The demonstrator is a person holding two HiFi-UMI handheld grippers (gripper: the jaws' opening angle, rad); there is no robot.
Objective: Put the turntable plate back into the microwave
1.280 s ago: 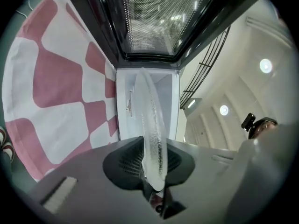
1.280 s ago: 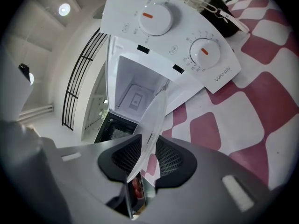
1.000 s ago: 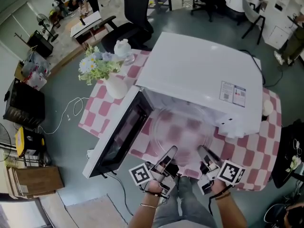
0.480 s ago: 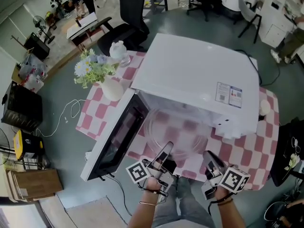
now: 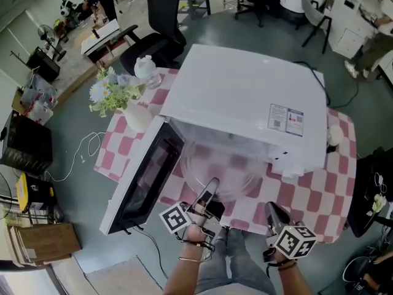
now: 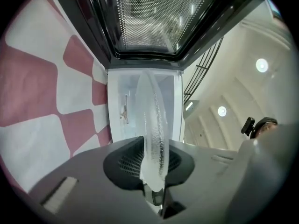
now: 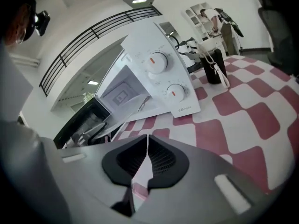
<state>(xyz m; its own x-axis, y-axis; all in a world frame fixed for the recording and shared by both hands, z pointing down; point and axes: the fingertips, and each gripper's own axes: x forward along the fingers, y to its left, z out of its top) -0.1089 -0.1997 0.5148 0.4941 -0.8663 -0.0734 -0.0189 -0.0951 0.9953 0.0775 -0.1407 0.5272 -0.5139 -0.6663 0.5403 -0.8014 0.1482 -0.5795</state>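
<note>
The clear round glass turntable plate point(image 5: 224, 165) lies roughly level in the mouth of the white microwave oven point(image 5: 245, 94). Its far part is inside the cavity and its near rim juts out over the pink-and-white checked tablecloth point(image 5: 310, 192). The left gripper point(image 5: 210, 188) is clamped on that near rim, jaws almost together with only the glass edge between them. The right gripper point(image 5: 274, 212) hangs to the right above the cloth, its 2 jaws closed tip to tip on nothing.

With 1 grip on the edge of a slick, heavy disc, the plate could sag, slip out, or settle off its centre support and wobble.

The left gripper view shows the plate point(image 6: 152, 120) edge-on between the pads; the head view shows how far in it sits. Only the right gripper view shows the 2 control dials point(image 7: 156, 59).
</note>
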